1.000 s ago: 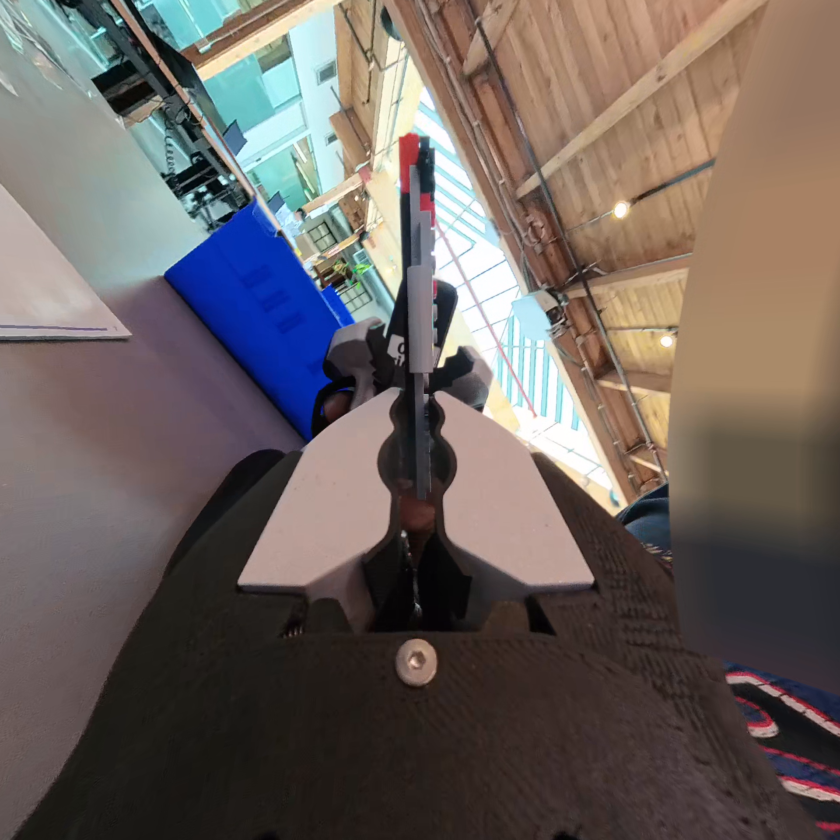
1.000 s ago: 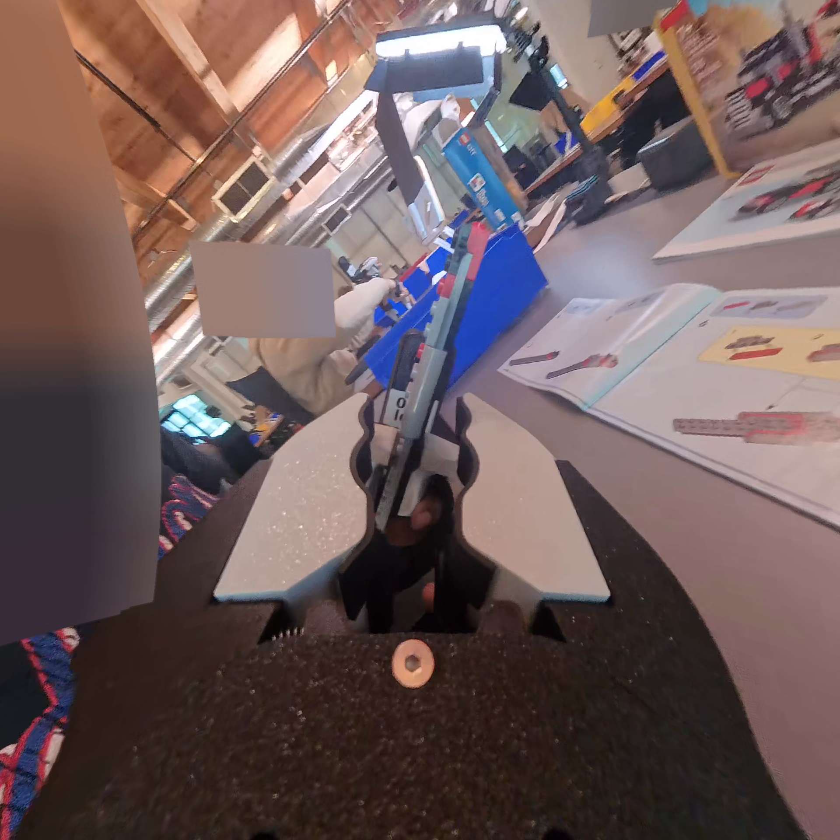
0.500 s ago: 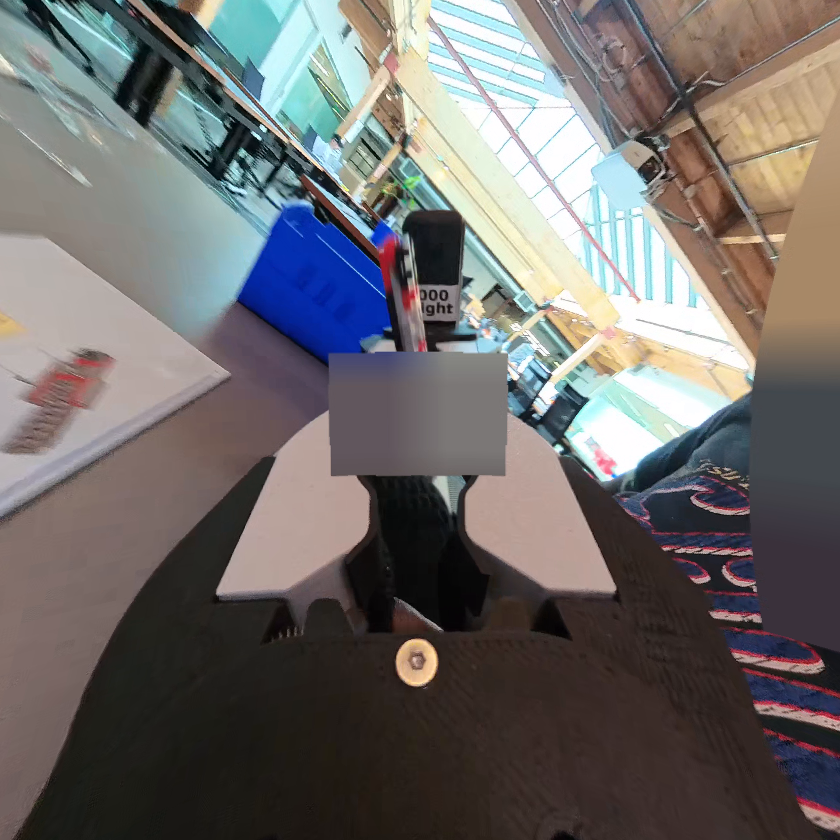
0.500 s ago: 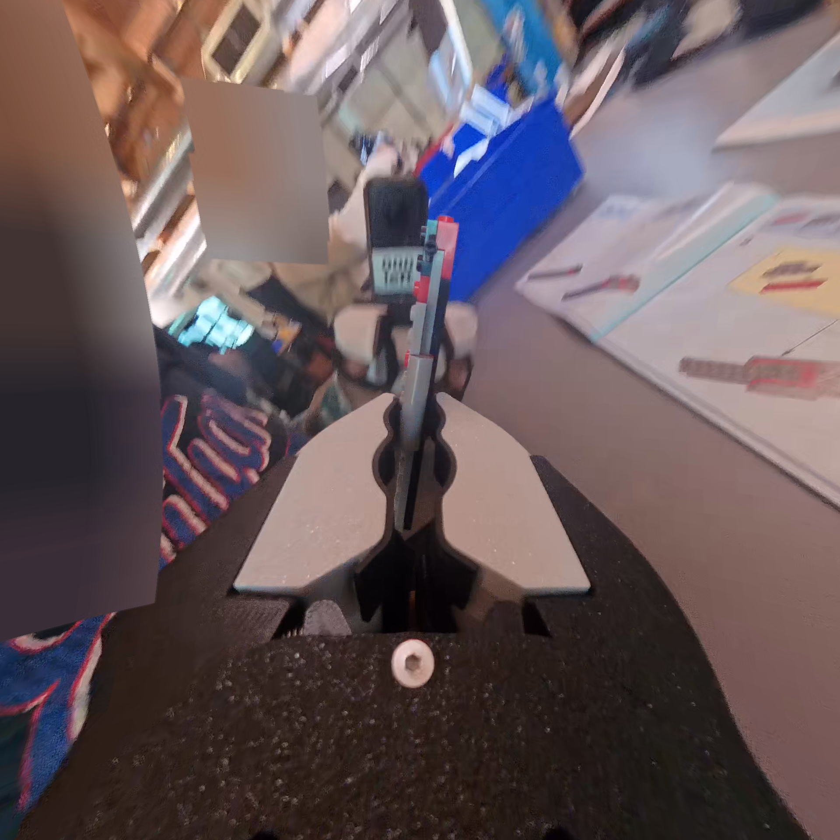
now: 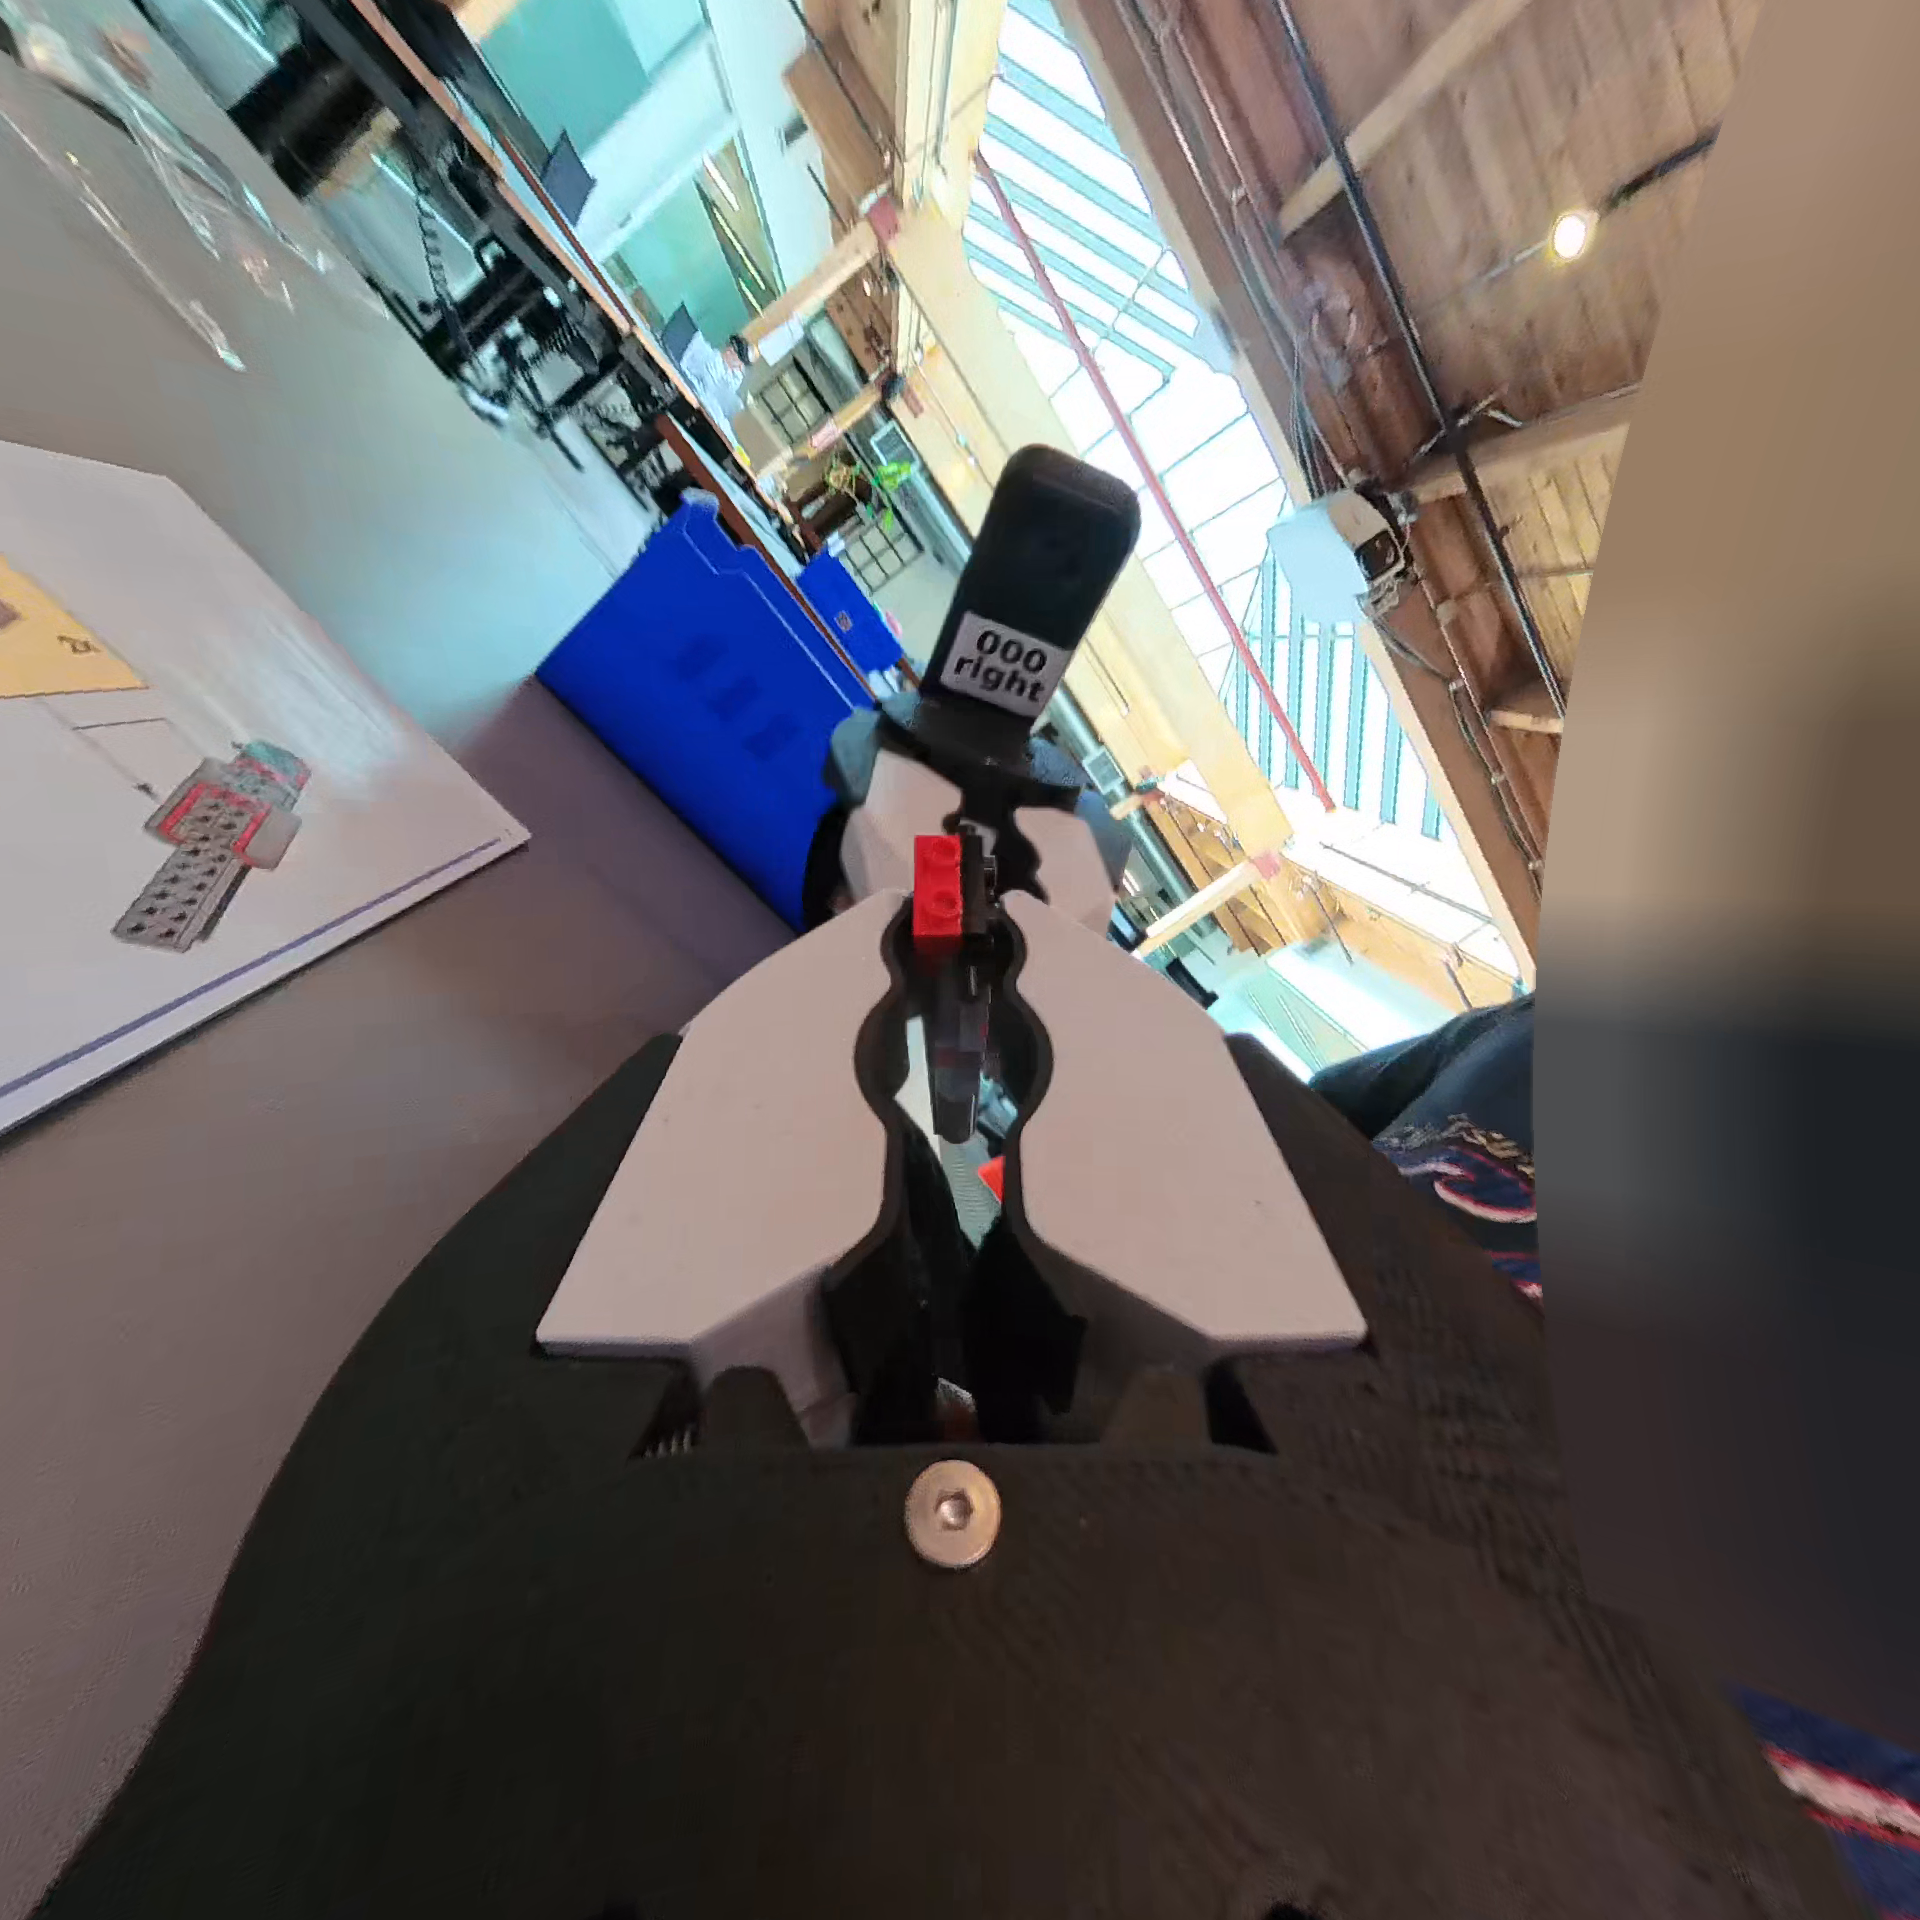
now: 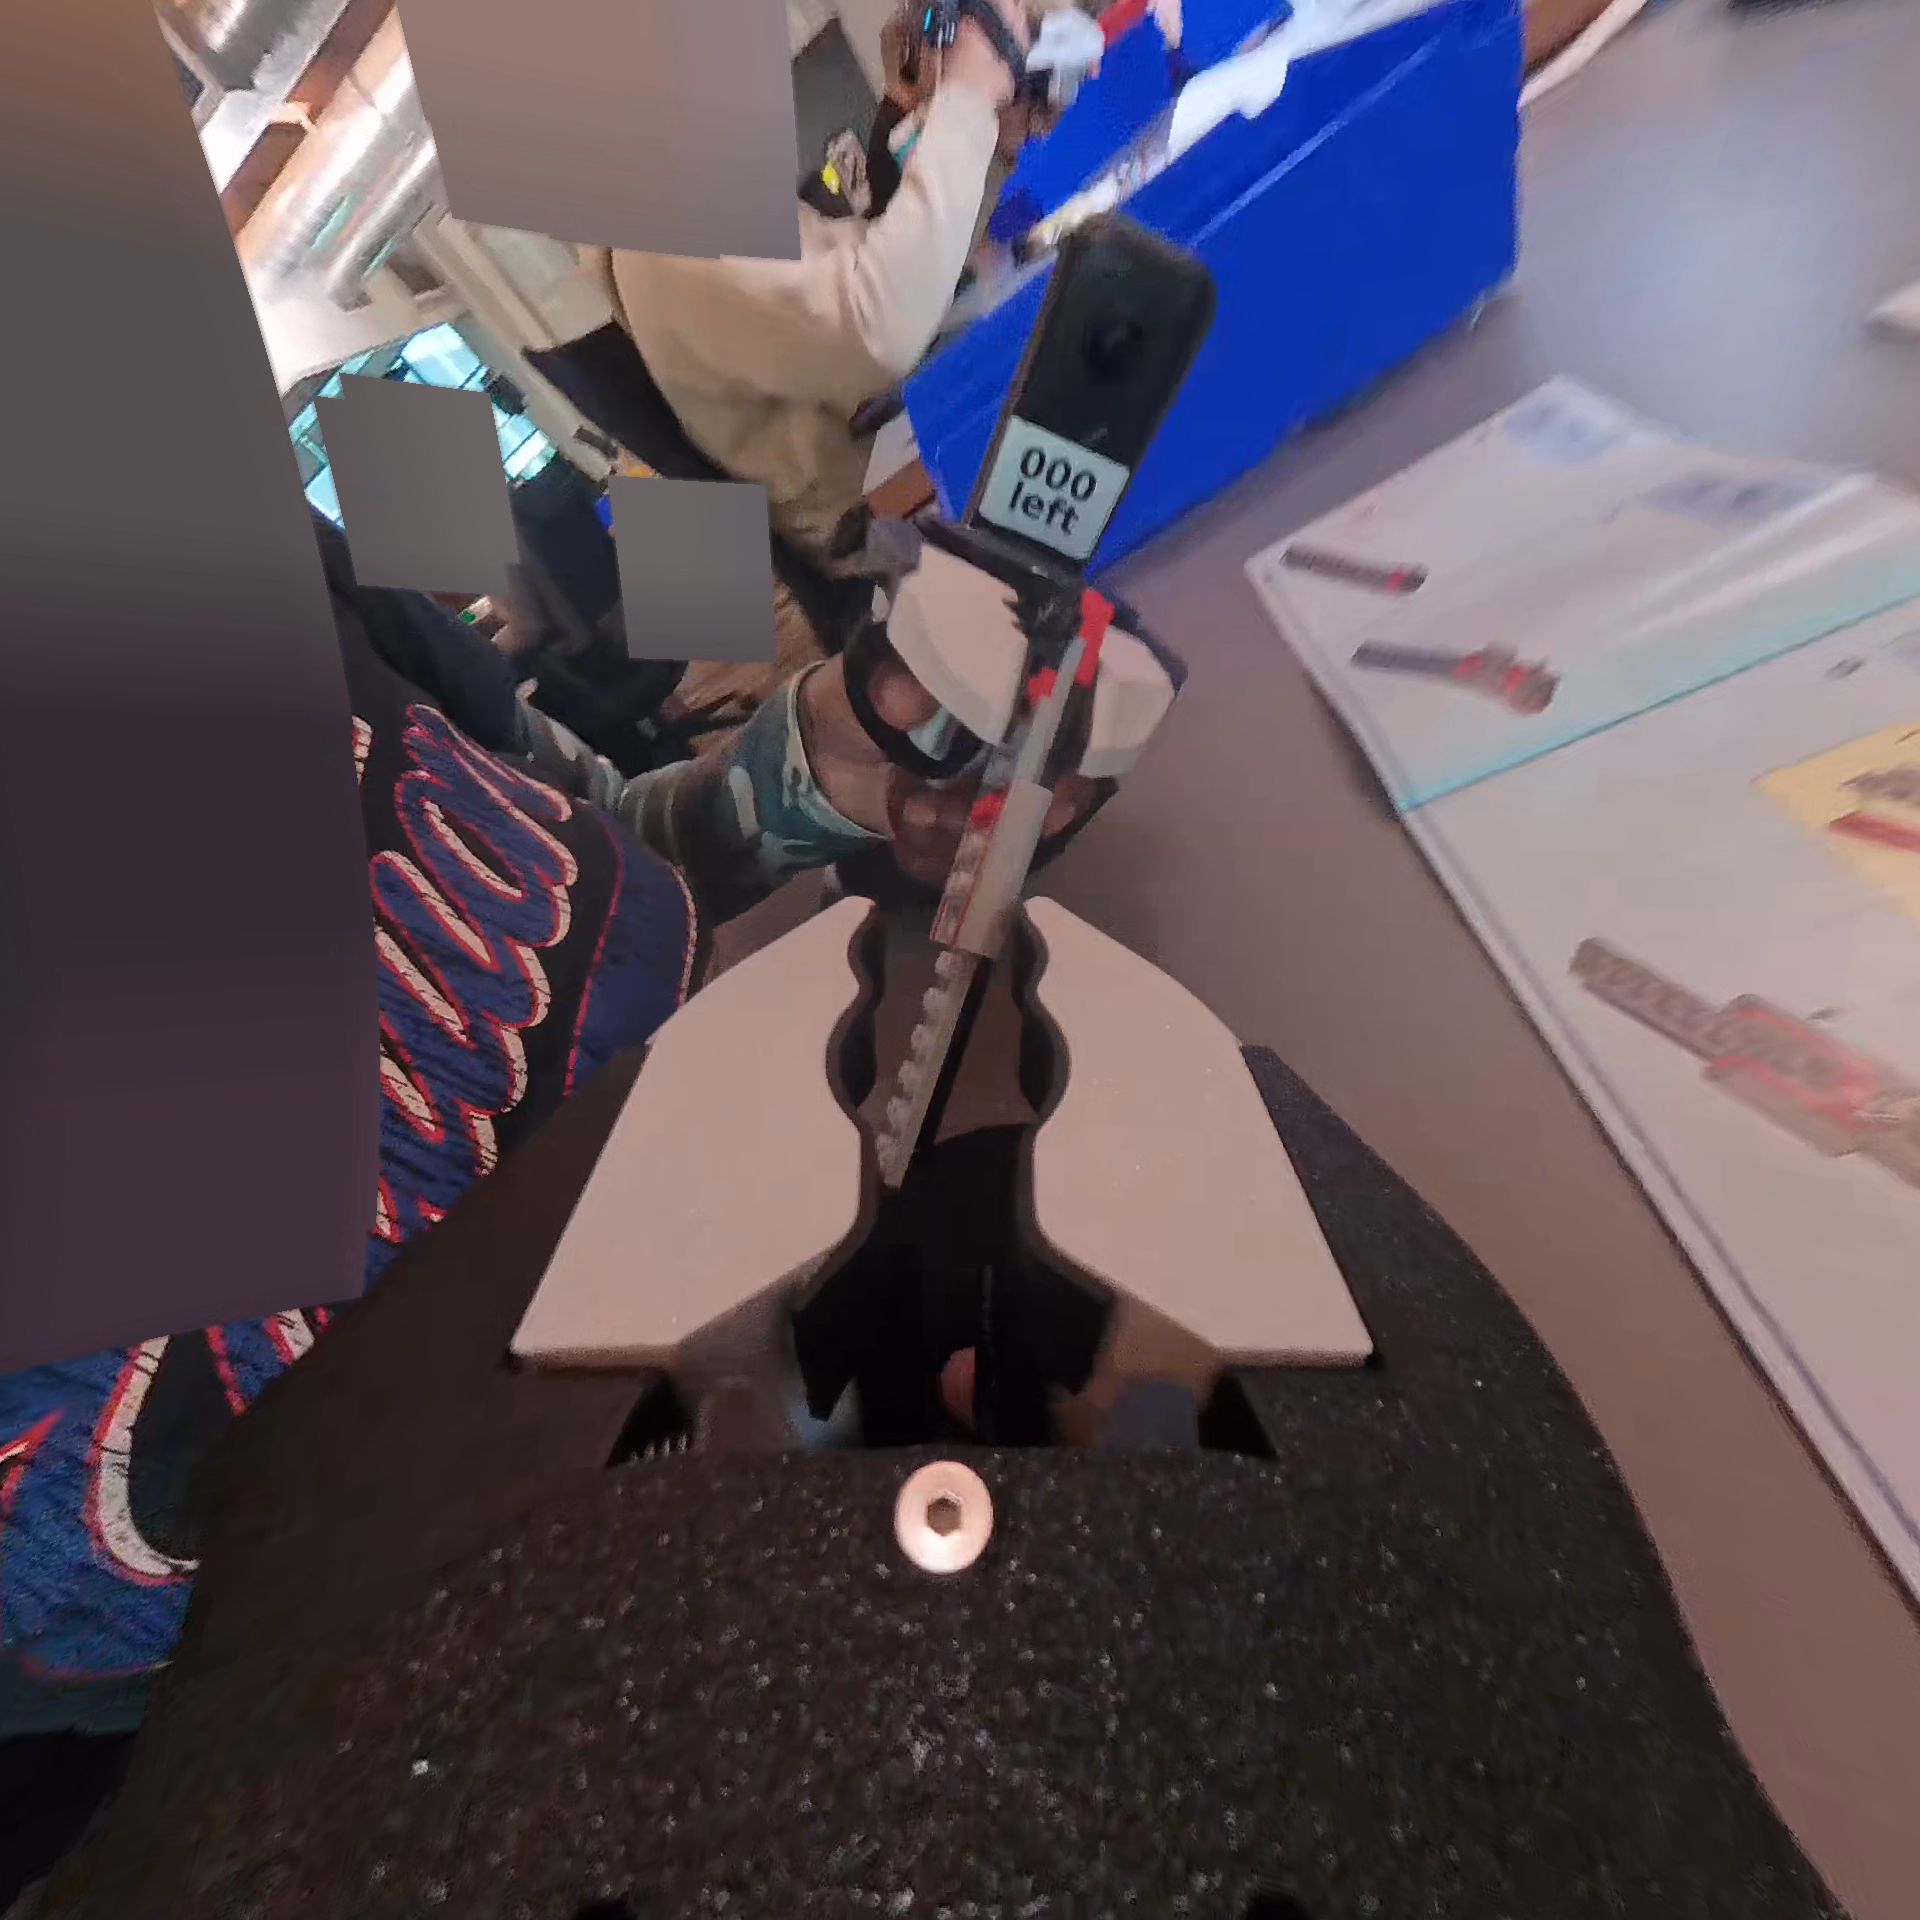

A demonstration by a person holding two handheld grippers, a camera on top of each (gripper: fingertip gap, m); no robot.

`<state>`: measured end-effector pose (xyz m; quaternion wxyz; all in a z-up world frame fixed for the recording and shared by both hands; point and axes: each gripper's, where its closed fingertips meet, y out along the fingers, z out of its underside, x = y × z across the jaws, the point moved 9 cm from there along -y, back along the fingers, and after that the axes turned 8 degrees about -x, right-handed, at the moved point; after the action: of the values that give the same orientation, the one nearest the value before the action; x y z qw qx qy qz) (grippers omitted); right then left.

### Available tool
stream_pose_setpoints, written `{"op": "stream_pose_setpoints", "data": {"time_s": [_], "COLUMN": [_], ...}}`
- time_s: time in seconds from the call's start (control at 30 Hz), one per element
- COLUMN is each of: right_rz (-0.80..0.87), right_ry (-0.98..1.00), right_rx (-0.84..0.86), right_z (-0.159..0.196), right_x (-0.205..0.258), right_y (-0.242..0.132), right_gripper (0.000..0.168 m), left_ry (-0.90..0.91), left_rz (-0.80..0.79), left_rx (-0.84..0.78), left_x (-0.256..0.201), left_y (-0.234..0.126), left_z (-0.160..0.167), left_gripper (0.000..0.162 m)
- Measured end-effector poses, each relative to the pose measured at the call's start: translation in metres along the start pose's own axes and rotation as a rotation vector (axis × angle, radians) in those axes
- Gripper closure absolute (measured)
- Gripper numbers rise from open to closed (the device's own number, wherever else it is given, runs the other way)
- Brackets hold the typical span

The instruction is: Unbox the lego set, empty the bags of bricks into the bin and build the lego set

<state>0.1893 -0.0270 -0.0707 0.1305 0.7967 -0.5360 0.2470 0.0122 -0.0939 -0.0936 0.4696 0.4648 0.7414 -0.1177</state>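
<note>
A long, thin lego assembly of grey plates with red and black bricks (image 6: 997,842) hangs in the air between my two grippers. In the left wrist view its red-brick end (image 5: 940,894) sits between my left gripper's (image 5: 956,914) fingertips, which are shut on it. The right wrist view shows the left gripper (image 6: 1049,665) farther off, clamped on that red end. The grey studded end runs aslant between my right gripper's (image 6: 951,920) fingers with room beside it, so that gripper is open. The right gripper also shows in the left wrist view (image 5: 987,831).
A blue bin (image 5: 707,727) stands behind on the dark table; it also shows in the right wrist view (image 6: 1299,260). The open instruction booklet (image 6: 1662,831) lies to the right; it is at the left in the left wrist view (image 5: 208,779). A person in beige (image 6: 810,291) is beyond. Less than 4 cm separates the two grippers' tips.
My left jaws opened half a second ago and have closed on the assembly again. My right jaws closed on it meanwhile and have now widened. Both views have swung round.
</note>
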Motion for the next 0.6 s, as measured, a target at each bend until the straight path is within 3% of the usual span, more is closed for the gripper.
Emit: {"op": "stream_pose_setpoints", "data": {"time_s": [0.1,0.2,0.37,0.5,0.6], "right_rz": [0.055,0.075,0.048,0.093,0.111], "right_ry": [-0.023,-0.013,-0.017,-0.028,-0.031], "right_rx": [-0.046,-0.028,-0.022,-0.087,-0.155], "right_z": [-0.004,-0.004,-0.004,-0.003,0.002], "right_x": [0.001,-0.002,0.003,0.008,0.018], "right_y": [-0.009,-0.003,0.002,-0.013,-0.024], "right_gripper": [0.145,0.144,0.142,0.144,0.146], "left_ry": [0.015,0.184,0.406,0.366,0.288], "left_rz": [-0.013,-0.064,-0.078,0.030,0.133], "left_rx": [0.175,0.402,1.011,1.475,1.730], "left_x": [0.003,0.001,-0.001,0.006,0.019], "left_y": [-0.005,0.003,0.027,0.062,0.091], "left_z": [-0.011,-0.033,-0.065,-0.076,-0.059], "left_gripper": [0.149,0.149,0.149,0.150,0.149]}}
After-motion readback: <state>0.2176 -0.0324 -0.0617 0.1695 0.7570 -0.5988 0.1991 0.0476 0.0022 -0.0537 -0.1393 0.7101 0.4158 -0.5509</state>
